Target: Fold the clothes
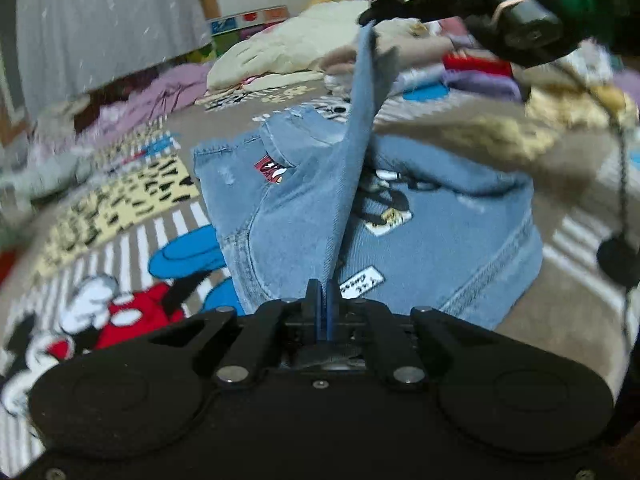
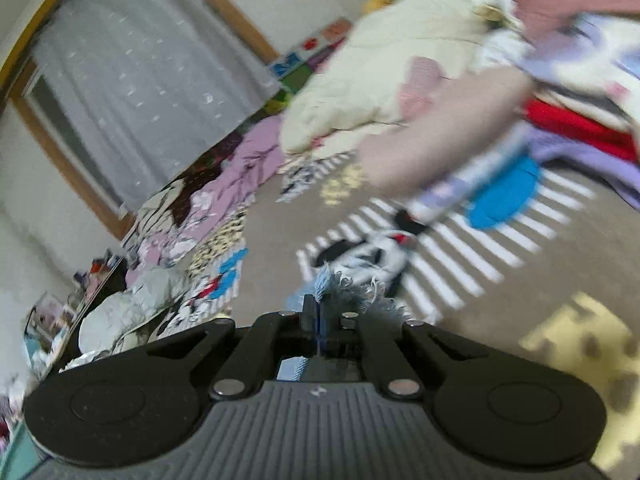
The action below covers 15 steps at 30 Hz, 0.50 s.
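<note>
Two hand-held grippers — left [image 1: 324, 286] and right [image 2: 320, 304] — each clamped tight on the denim garment [image 1: 420, 240].

The left gripper [image 1: 324, 286] points somewhat downward, its jaws pressed together on an edge of the denim garment [image 1: 420, 216], which rises taut from the pinch. The right gripper [image 2: 320, 304] is likewise closed, frayed denim fringe caught between its fingers; in the left wrist view it appears at the upper right [image 1: 370, 20], higher than the left gripper and well apart from it, pinching the raised corner of that garment. No hand or sleeve can be made out with certainty.
</note>
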{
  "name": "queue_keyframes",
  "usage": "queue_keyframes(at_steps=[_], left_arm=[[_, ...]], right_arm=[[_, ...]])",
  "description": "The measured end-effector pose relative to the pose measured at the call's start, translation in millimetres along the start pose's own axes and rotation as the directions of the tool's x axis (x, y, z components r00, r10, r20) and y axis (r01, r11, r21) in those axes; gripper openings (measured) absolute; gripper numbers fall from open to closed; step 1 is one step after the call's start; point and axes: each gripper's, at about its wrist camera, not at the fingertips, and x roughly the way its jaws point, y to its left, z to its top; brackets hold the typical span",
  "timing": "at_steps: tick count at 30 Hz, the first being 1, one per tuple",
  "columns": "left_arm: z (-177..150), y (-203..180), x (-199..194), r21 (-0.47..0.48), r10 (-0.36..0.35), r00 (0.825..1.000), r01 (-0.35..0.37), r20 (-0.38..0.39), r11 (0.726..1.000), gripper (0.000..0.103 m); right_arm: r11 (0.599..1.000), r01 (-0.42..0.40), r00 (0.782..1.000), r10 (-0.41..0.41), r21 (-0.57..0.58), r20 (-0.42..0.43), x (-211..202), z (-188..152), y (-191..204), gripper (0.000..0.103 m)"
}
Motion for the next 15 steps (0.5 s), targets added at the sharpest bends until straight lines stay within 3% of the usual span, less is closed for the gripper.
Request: queue_keyframes(at_steps=[4, 8, 15], left_arm=[[2, 20, -5, -0.147, -0.045, 0.999, 0.048, 0.025, 0.988, 0.001], [1, 40, -4, -0.276, -0.084, 0.996, 0.09, 0.034, 0.957, 0.001], [0, 49, 5, -0.349, -0.136, 0.991, 0.135, 0.021, 0.927, 0.001]], right_arm=[[0.993, 0.004, 0.999, -0.008, -0.122, -0.032, 32, 5, 46, 0.003], [0.973, 0.003, 0.996, -0.024, -0.23, -0.085, 72, 0, 85, 0.003], [0.919, -0.002, 0.983, -0.07, -0.394, -0.168, 133, -29, 128, 0.003]])
